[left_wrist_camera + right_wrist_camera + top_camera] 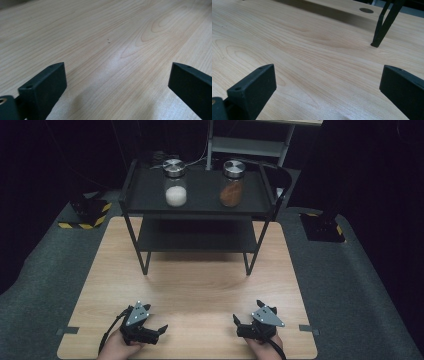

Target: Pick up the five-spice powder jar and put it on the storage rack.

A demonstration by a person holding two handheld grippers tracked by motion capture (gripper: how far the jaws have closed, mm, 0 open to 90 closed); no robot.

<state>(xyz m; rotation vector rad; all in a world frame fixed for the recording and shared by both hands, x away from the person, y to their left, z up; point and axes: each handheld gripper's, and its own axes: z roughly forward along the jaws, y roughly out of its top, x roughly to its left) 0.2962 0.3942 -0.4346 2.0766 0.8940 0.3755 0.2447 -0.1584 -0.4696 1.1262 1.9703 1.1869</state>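
High view, tools (150,330) (246,324) near table (200,285) edge

Lighting: overhead, falling on the table (200,290); surroundings near black in the high view. Shadows: soft, under the rack (195,200) on the tabletop; faint under the jaws in both gripper views. Glare: pale sheen on the wood, centre of the left gripper view. Focus: high view slightly soft; the gripper views' far wood and near jaws blurred.
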